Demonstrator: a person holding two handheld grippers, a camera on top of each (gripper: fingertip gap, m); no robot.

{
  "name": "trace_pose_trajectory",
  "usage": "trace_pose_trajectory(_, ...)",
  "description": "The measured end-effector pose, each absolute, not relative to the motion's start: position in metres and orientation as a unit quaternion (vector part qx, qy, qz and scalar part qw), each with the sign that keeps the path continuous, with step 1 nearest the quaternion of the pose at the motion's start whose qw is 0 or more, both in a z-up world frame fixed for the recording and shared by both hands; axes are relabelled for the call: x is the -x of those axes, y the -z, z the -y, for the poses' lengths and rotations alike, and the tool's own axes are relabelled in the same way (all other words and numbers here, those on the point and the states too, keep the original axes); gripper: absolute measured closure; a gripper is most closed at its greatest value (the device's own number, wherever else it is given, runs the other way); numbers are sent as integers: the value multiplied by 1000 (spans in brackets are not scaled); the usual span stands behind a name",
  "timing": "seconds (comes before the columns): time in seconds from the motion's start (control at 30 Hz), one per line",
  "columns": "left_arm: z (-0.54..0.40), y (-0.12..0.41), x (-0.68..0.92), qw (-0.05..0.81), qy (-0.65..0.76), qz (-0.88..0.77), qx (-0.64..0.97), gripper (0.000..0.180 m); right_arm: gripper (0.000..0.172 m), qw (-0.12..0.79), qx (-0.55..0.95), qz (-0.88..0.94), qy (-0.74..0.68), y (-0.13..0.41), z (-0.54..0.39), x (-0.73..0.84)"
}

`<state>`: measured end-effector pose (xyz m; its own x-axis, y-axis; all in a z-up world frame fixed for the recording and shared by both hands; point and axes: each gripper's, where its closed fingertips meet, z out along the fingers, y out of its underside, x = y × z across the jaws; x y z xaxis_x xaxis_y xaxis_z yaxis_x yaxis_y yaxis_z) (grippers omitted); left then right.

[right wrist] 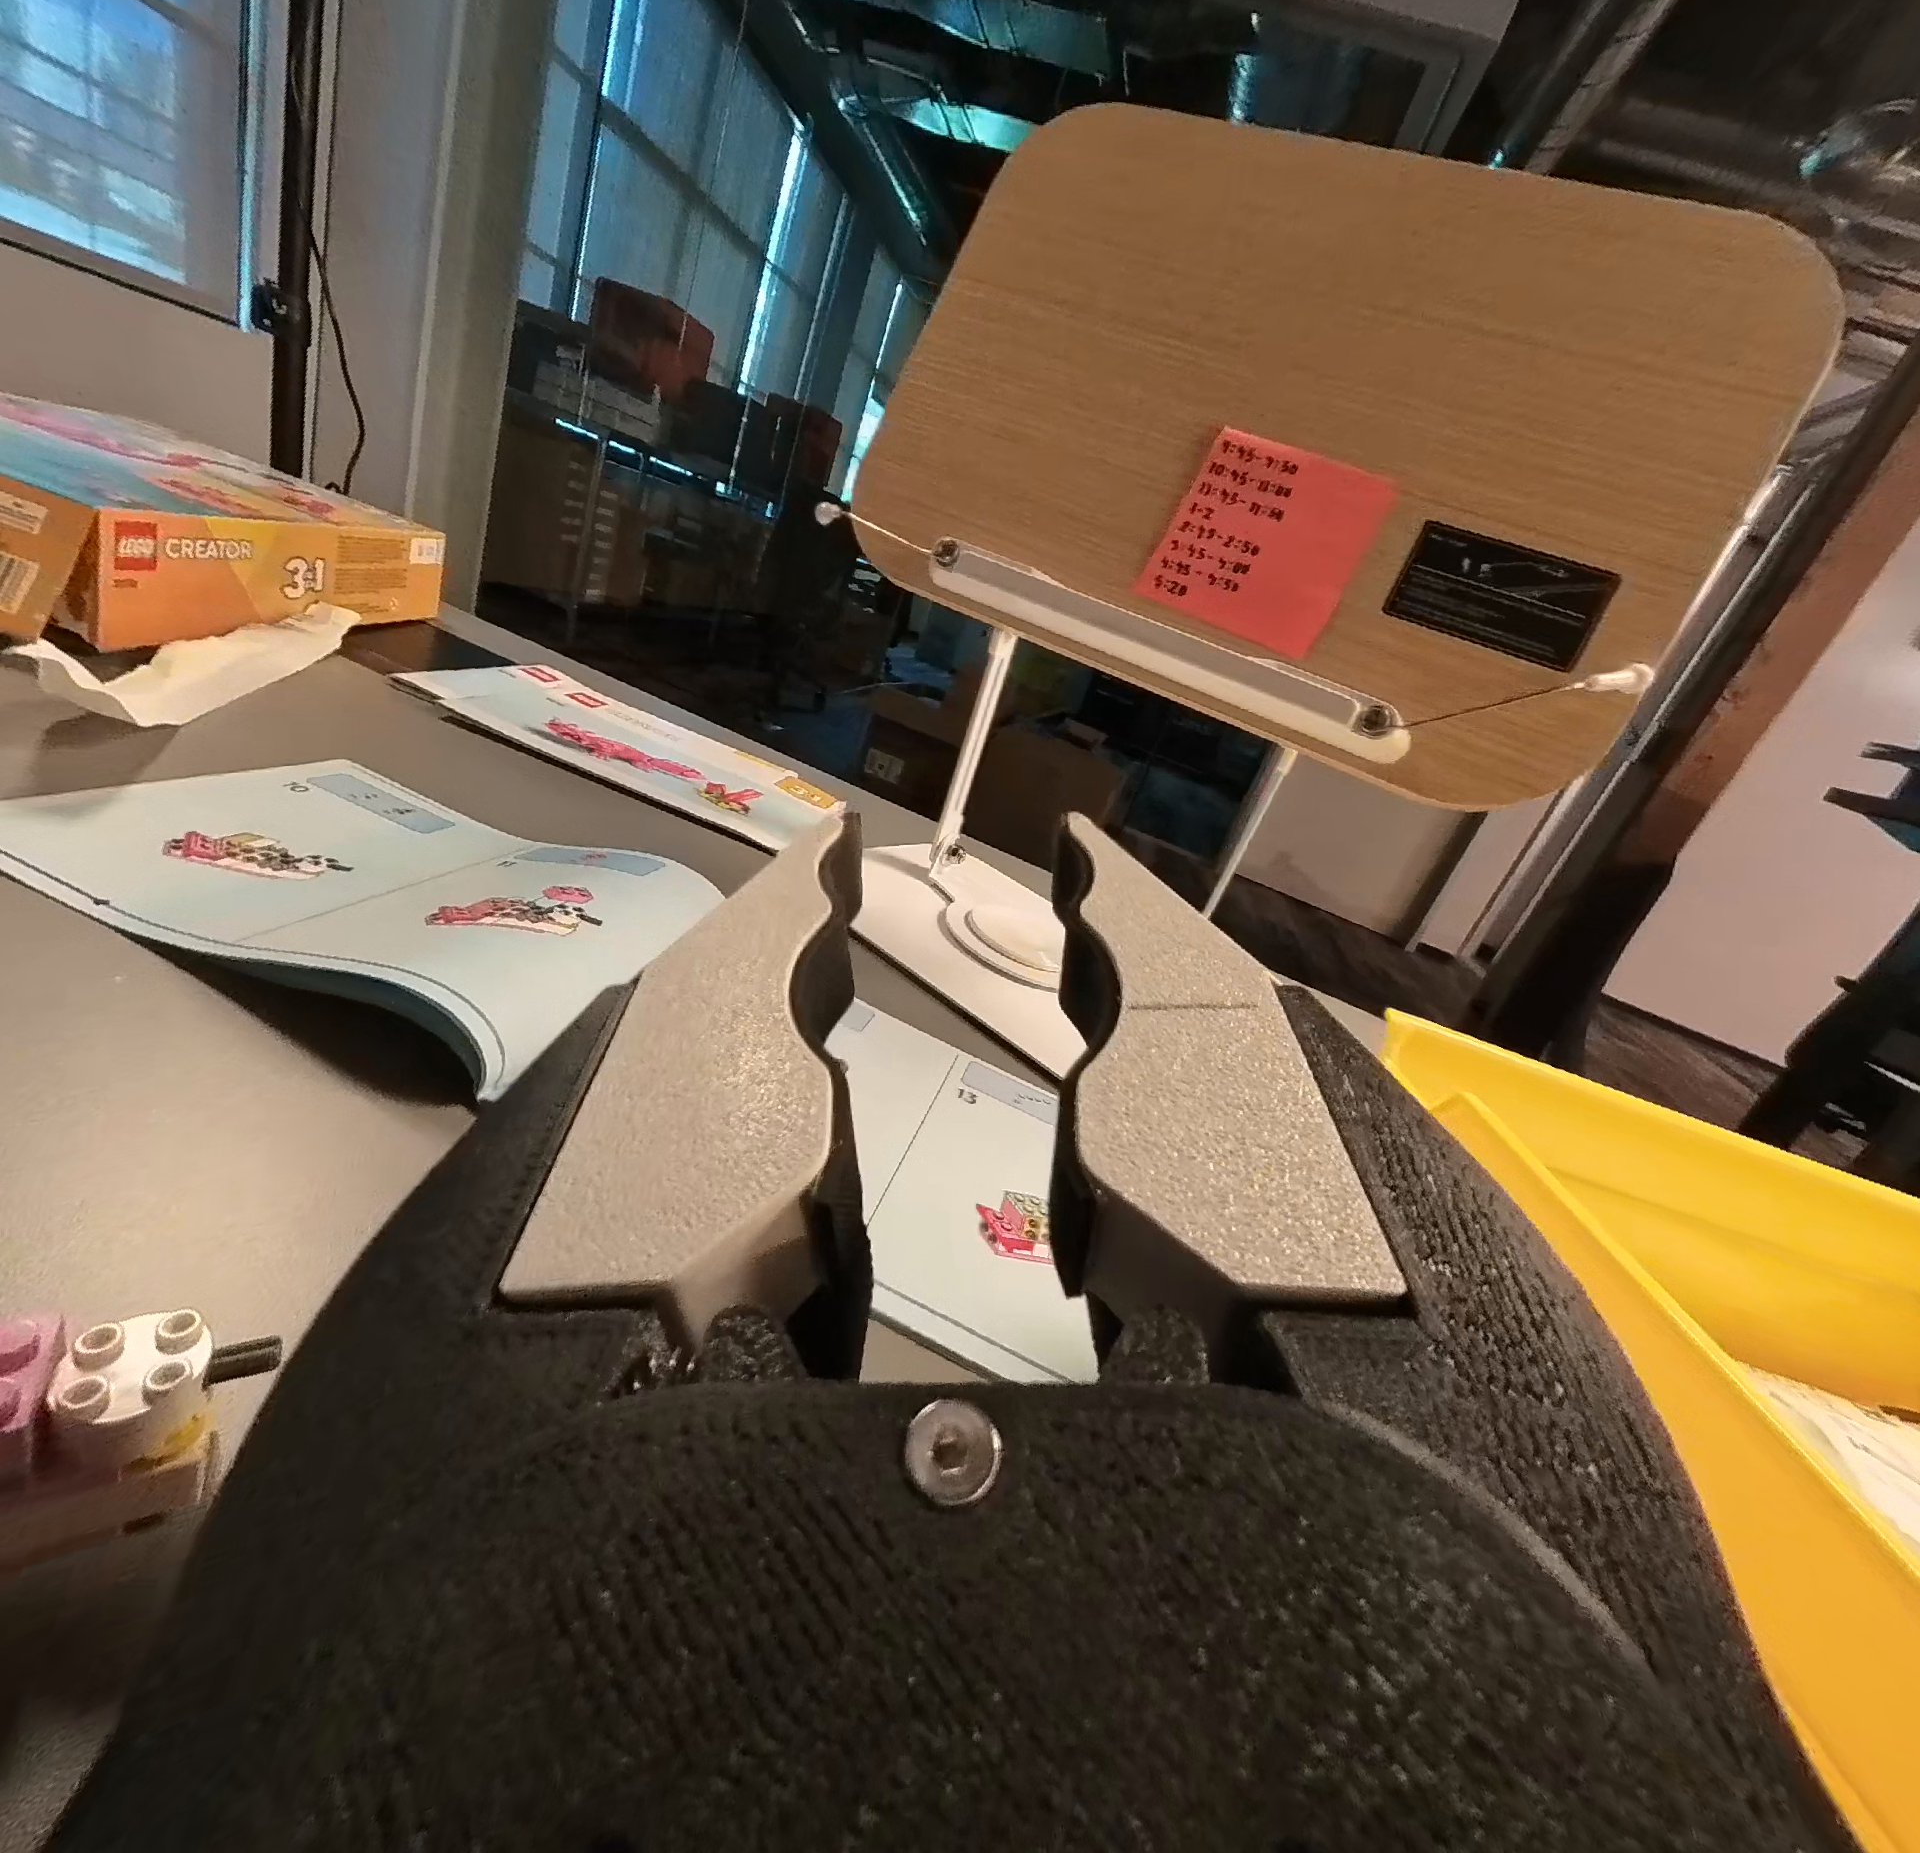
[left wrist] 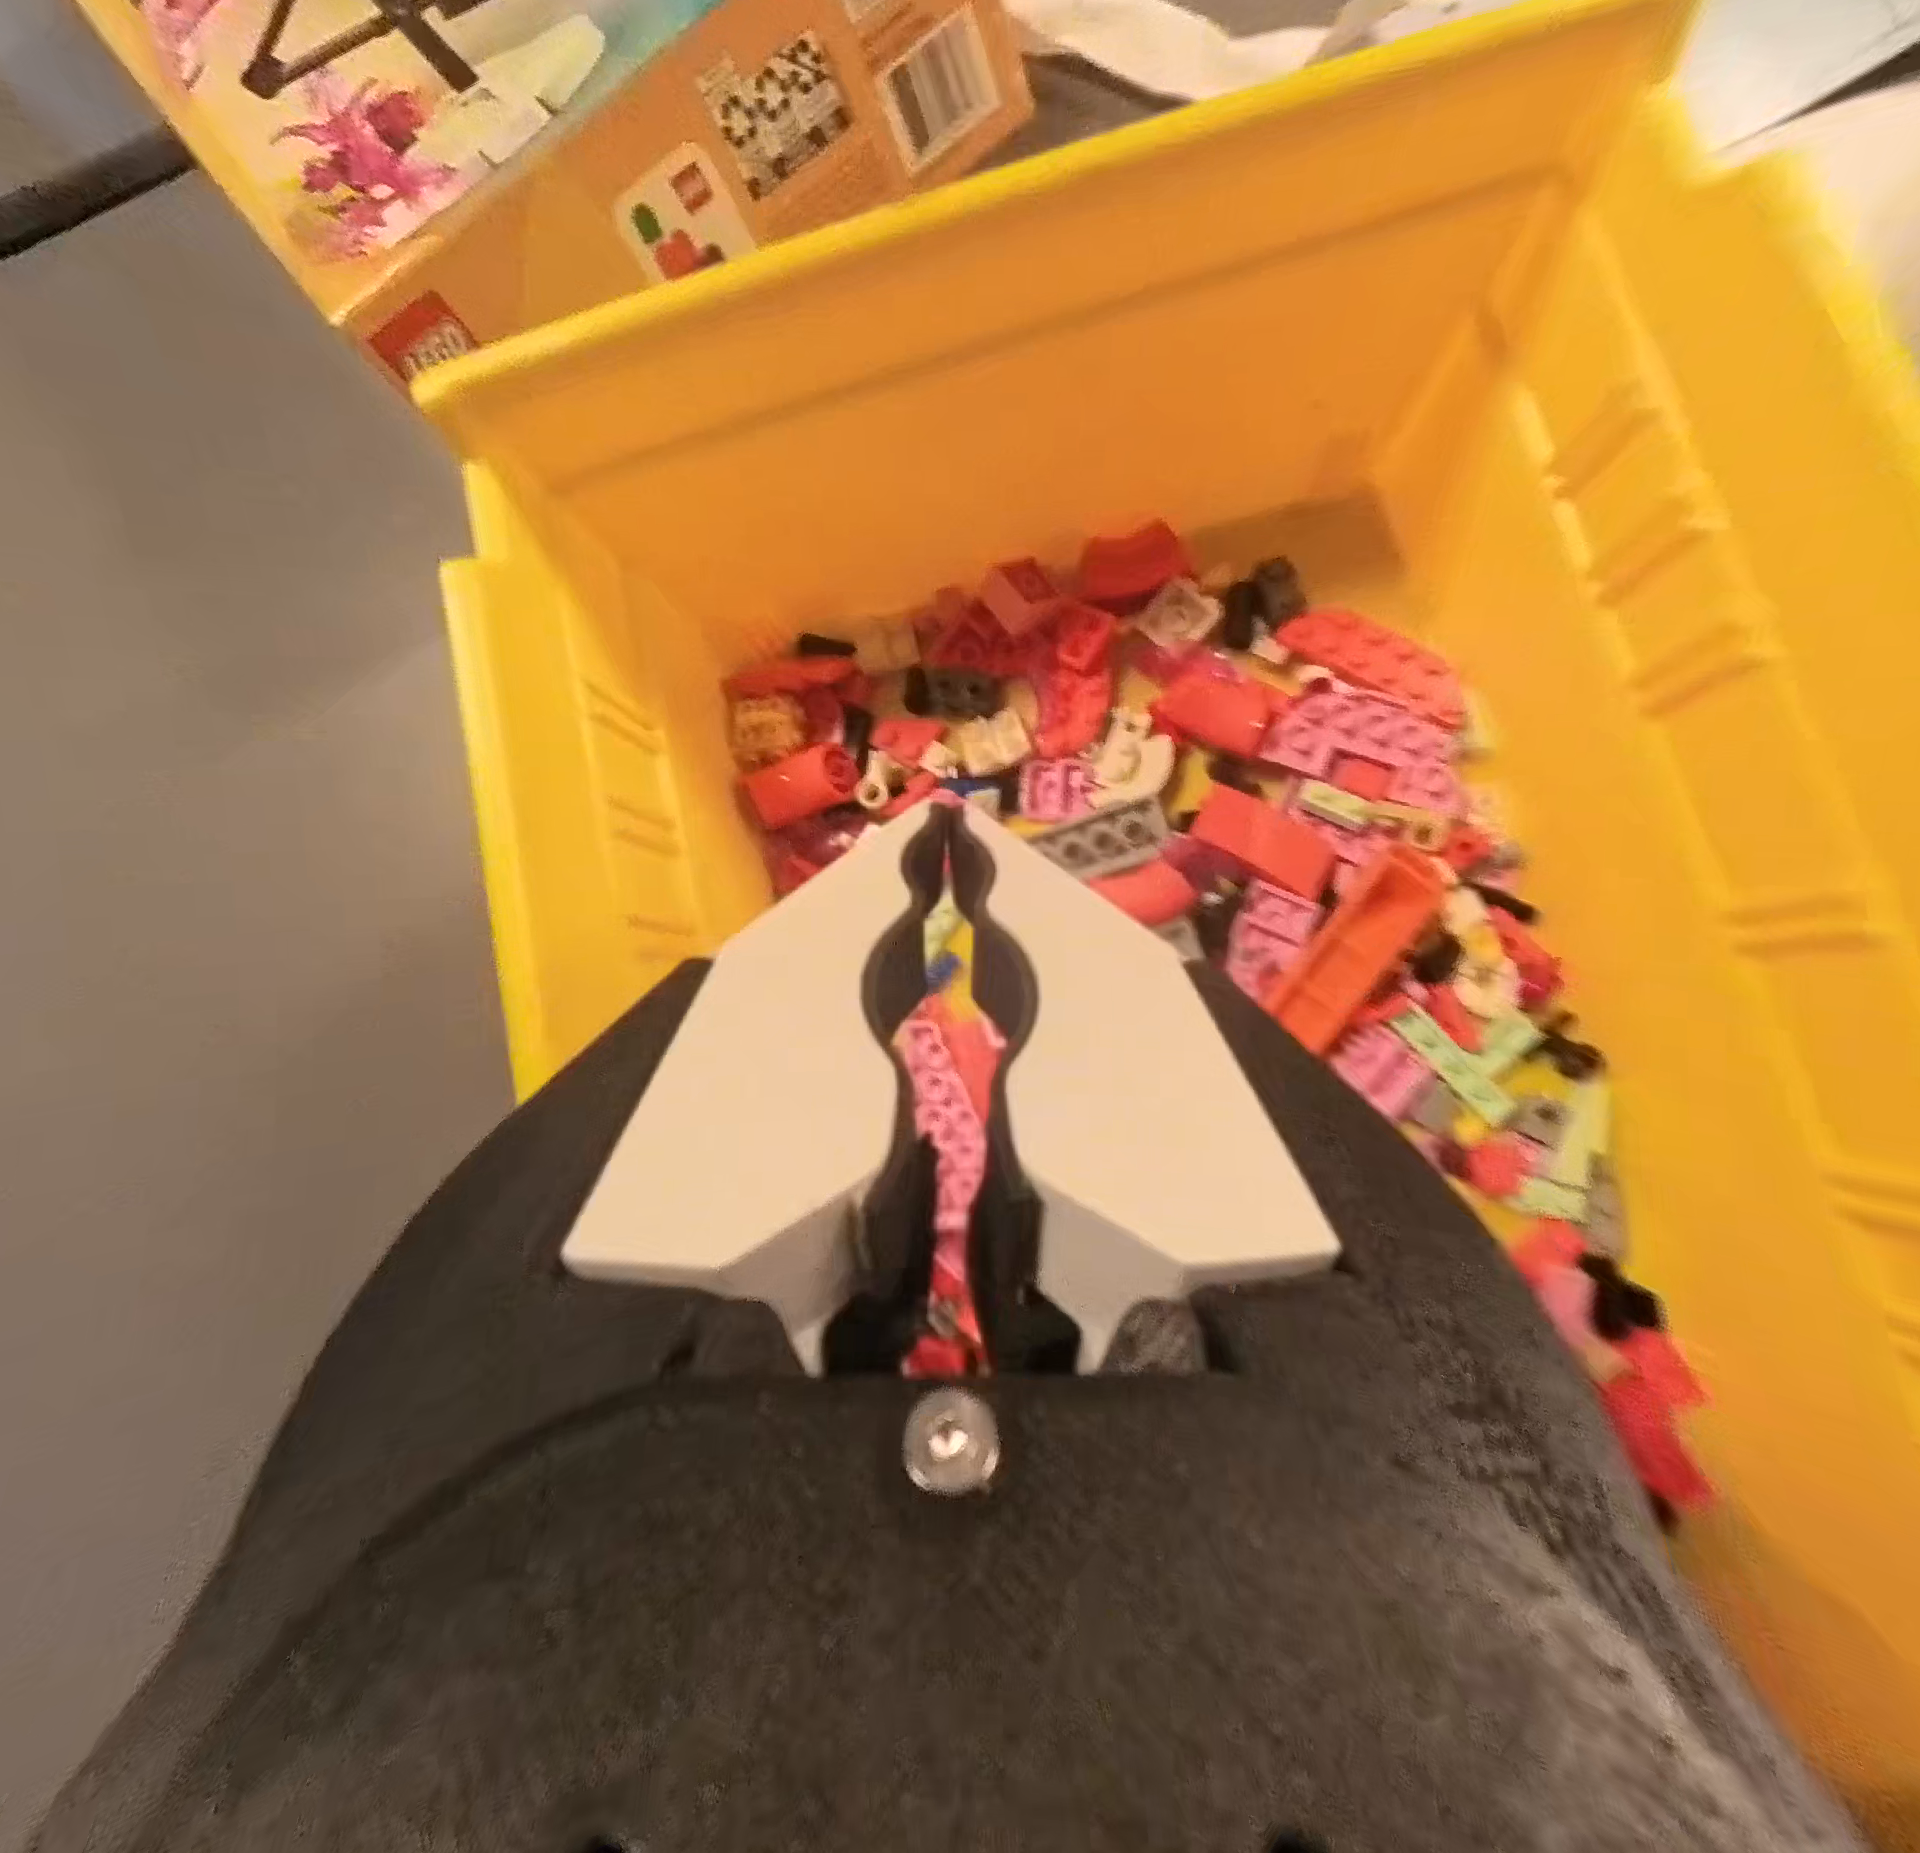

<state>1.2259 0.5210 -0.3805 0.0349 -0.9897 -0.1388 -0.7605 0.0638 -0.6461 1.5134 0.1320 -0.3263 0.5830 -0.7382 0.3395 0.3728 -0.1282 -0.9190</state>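
Left tool [left wrist: 948,816] is clenched, tips meeting with nothing plainly between them, just over the bricks [left wrist: 1195,795] heaped in the yellow bin [left wrist: 935,421]. The bricks look small, light, hard and slick, so probably best pinched across flat side faces, one loose top piece at a time. Right tool [right wrist: 956,847] is spread and bare above the booklet [right wrist: 343,868] on the worktop [right wrist: 208,1128], bin rim at its right.

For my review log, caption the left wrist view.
Left gripper, fingertips together, over mixed toy bricks in a yellow bin.
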Motion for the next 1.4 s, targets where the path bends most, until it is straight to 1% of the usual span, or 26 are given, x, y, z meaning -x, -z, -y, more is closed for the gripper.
trace_pose_trajectory(0.07, -527, 391, -1234, 290, 175, -677, 653, 180, 137, 637, 619, -141, 436, 328, -134, -1512)
trace_pose_trajectory(0.17, -521, 408, -1243, 256, 190, -683, 656, 180, 137, 631, 625, -133, 441, 329, -137, -1511)
trace_pose_trajectory(0.3, -509, 432, -1235, 202, 163, -710, 655, 180, 137, 626, 629, -130, 441, 331, -139, -1512)
trace_pose_trajectory(0.4, -497, 437, -1205, 144, 130, -730, 655, 180, 137, 628, 629, -128, 441, 330, -139, -1511)
trace_pose_trajectory(0.5, -476, 443, -1158, 29, 102, -741, 663, 180, 138, 630, 629, -125, 439, 330, -140, -1510)
trace_pose_trajectory(0.57, -464, 441, -1139, -22, 107, -742, 661, 180, 139, 632, 628, -123, 438, 329, -140, -1509)
trace_pose_trajectory(0.6, -465, 439, -1143, -6, 114, -741, 662, 180, 139, 632, 627, -122, 438, 329, -140, -1509)
trace_pose_trajectory(0.73, -489, 413, -1194, 144, 194, -696, 676, 180, 139, 634, 627, -121, 436, 329, -141, -1508)
trace_pose_trajectory(0.8, -513, 402, -1212, 217, 188, -670, 684, 177, 139, 634, 628, -120, 436, 329, -141, -1508)
trace_pose_trajectory(0.83, -521, 401, -1216, 234, 175, -666, 687, 177, 139, 633, 628, -120, 436, 330, -141, -1508)
trace_pose_trajectory(0.9, -529, 406, -1221, 236, 145, -669, 690, 180, 139, 632, 629, -120, 436, 330, -141, -1508)
trace_pose_trajectory(1.0, -528, 414, -1233, 226, 127, -692, 674, 180, 139, 630, 631, -120, 436, 331, -142, -1509)
trace_pose_trajectory(1.03, -522, 415, -1239, 217, 141, -702, 664, 180, 139, 630, 632, -120, 436, 331, -142, -1509)
trace_pose_trajectory(1.13, -482, 409, -1264, 167, 253, -725, 618, 180, 140, 627, 635, -118, 436, 332, -143, -1509)
trace_pose_trajectory(1.23, -452, 411, -1275, 115, 297, -749, 581, 144, 141, 622, 639, -114, 438, 334, -144, -1509)
trace_pose_trajectory(1.3, -448, 424, -1274, 103, 256, -779, 563, 117, 141, 619, 640, -113, 440, 334, -145, -1509)
trace_pose_trajectory(1.33, -447, 432, -1272, 102, 227, -798, 549, 112, 141, 618, 641, -112, 441, 335, -145, -1509)
trace_pose_trajectory(1.4, -444, 439, -1270, 108, 199, -821, 523, 112, 141, 616, 643, -110, 443, 335, -146, -1508)
